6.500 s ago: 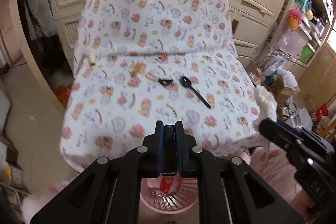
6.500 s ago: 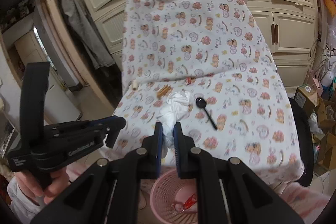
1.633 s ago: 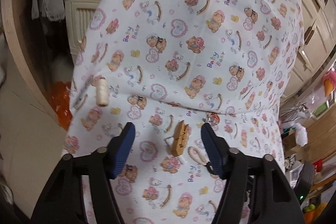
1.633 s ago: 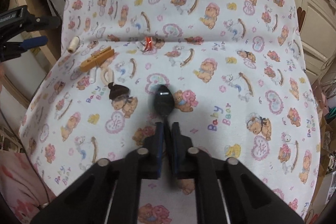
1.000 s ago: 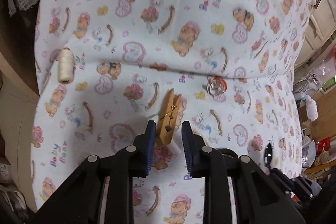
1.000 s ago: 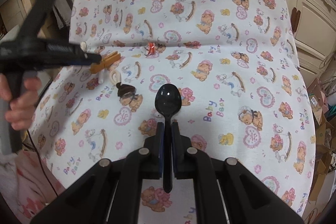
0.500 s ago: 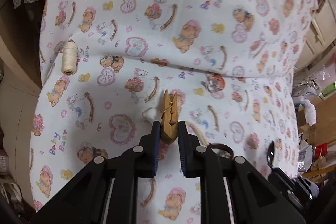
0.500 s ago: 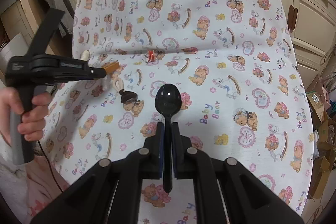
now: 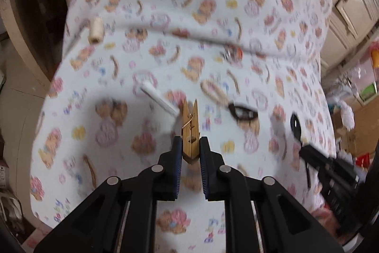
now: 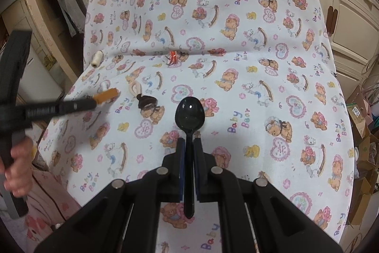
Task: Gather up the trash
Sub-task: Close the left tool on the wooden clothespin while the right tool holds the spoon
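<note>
Two grippers over a chair draped in bear-print cloth [image 10: 260,91].

Left gripper [image 9: 191,148]: narrow, clamped on a wooden clothespin [image 9: 190,128]. Pads pressed against both flanks of the pin's rear end; front end projecting straight ahead past the fingertips, lifted clear of the cloth. Just ahead and left of the pin tip: a white paper stick [image 9: 159,98]. Ahead and right: a beige cord loop [image 9: 213,90] joined to a dark brown hair tie [image 9: 242,112]. Far ahead left, at the seat crease: a cream thread spool [image 9: 96,30]. Far ahead right, at the same crease: a red-and-clear wrapper [image 9: 233,52].

Right gripper [image 10: 188,146]: shut tight on the handle of a black plastic spoon [image 10: 189,114]. Bowl forward of the fingertips, handle end trailing back between the fingers. Off to the left: left gripper with the pin, held by a hand [image 10: 16,165].
</note>
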Demonstrator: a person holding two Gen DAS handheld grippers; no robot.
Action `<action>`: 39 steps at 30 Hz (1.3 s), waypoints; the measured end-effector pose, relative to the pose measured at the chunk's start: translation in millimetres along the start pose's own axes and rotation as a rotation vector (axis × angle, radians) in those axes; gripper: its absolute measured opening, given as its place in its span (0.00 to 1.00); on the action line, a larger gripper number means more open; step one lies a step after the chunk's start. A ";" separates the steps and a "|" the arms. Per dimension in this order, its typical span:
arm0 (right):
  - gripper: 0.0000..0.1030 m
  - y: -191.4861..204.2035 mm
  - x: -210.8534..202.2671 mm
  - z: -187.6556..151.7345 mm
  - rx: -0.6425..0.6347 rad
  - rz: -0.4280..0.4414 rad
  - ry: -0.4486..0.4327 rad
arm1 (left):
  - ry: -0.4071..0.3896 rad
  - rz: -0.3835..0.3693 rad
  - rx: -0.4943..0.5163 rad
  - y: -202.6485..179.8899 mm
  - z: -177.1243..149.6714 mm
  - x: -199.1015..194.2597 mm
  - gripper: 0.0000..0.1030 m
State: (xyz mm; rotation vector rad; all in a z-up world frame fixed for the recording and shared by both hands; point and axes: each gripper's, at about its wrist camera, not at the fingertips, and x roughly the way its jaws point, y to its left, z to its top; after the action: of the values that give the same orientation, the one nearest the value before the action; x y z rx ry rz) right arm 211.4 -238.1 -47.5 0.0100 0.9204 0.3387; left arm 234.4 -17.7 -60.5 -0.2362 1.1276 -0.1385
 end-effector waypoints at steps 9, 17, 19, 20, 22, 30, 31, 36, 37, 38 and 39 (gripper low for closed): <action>0.06 5.4 0.5 -4.0 -0.022 -0.008 0.008 | 0.038 -0.001 0.104 -4.2 -26.0 2.0 0.14; 0.06 5.3 4.2 -5.9 -0.027 -0.019 0.022 | -0.005 0.062 0.220 -17.6 -11.6 13.9 0.33; 0.06 5.0 4.6 -5.6 -0.026 -0.019 0.022 | -0.023 0.073 0.239 -21.7 -8.5 18.8 0.33; 0.06 5.0 4.6 -5.3 -0.027 -0.019 0.021 | -0.031 0.082 0.249 -23.3 -7.1 20.2 0.33; 0.06 4.5 3.4 -3.9 -0.024 -0.017 0.016 | -0.039 0.092 0.248 -24.4 -4.1 22.2 0.23; 0.06 6.8 -4.7 -0.1 -0.023 -0.015 -0.006 | -0.063 0.064 0.216 -28.3 -4.6 -0.5 0.13; 0.06 6.6 -4.9 -0.7 -0.019 -0.016 -0.005 | -0.073 0.056 0.221 -29.9 -5.7 -6.3 0.13; 0.06 9.3 -18.2 -6.5 0.049 -0.001 -0.014 | -0.117 0.039 0.234 -36.1 -14.5 -40.2 0.13; 0.06 12.2 -23.2 -7.8 0.053 0.003 -0.022 | -0.117 0.049 0.237 -37.7 -16.0 -46.2 0.13; 0.06 16.1 -30.2 -8.6 0.049 0.003 -0.032 | -0.117 0.069 0.243 -39.4 -19.4 -53.0 0.13; 0.06 20.8 -39.9 -9.5 0.044 0.000 -0.050 | -0.123 0.082 0.249 -40.8 -23.4 -60.7 0.13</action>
State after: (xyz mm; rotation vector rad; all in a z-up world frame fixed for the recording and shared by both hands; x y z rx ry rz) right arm 175.9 -231.4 -19.1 0.0588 0.8785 0.3164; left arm 187.9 -46.0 -6.4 0.0235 0.9858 -0.1874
